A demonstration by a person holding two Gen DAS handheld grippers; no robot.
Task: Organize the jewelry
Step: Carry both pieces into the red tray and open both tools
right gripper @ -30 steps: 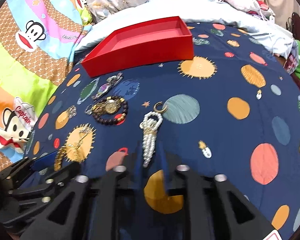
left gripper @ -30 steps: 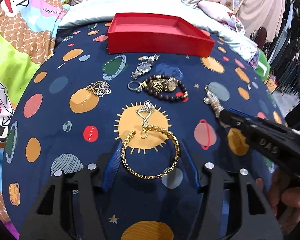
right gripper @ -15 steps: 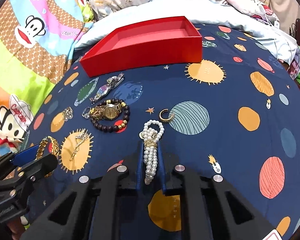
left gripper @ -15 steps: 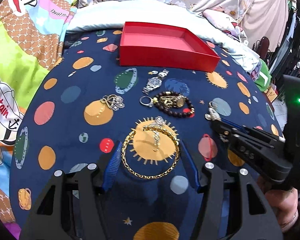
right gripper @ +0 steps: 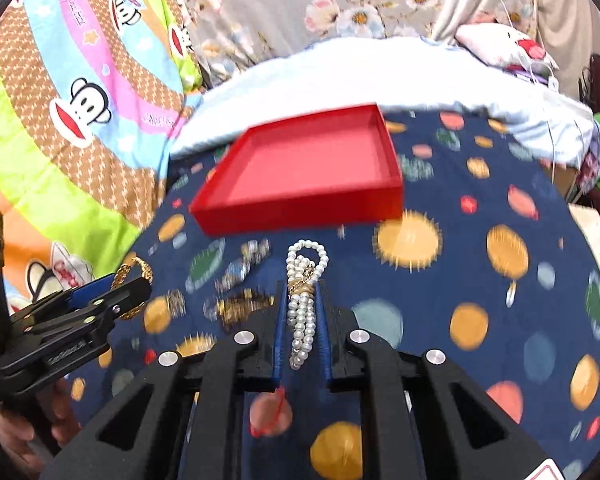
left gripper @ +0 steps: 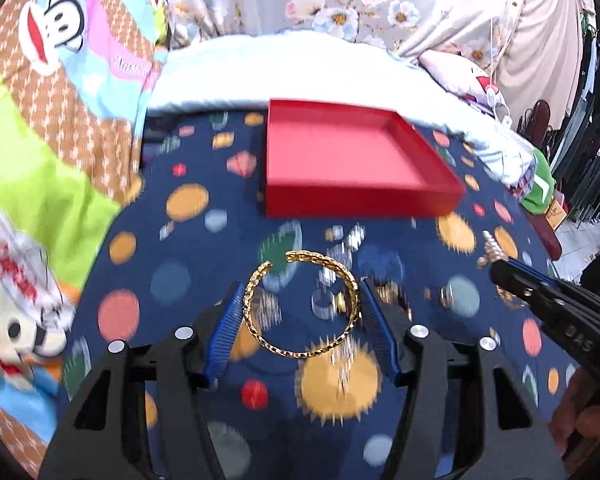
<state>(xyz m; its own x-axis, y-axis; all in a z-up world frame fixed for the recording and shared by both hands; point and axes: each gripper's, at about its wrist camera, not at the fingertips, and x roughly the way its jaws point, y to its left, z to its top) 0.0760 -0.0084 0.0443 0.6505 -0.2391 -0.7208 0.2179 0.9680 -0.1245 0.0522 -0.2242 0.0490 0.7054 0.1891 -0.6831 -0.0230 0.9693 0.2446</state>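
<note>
Bright, even light with soft shadows; the patterned bedspread (left gripper: 188,240) smears with motion blur, fisheye edges bend.

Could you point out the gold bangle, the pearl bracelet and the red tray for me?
gold bangle (left gripper: 300,350): left wrist view, lower curve of the ring.
pearl bracelet (right gripper: 300,320): right wrist view, middle of the hanging strands.
red tray (right gripper: 300,212): right wrist view, near outer wall.
</note>
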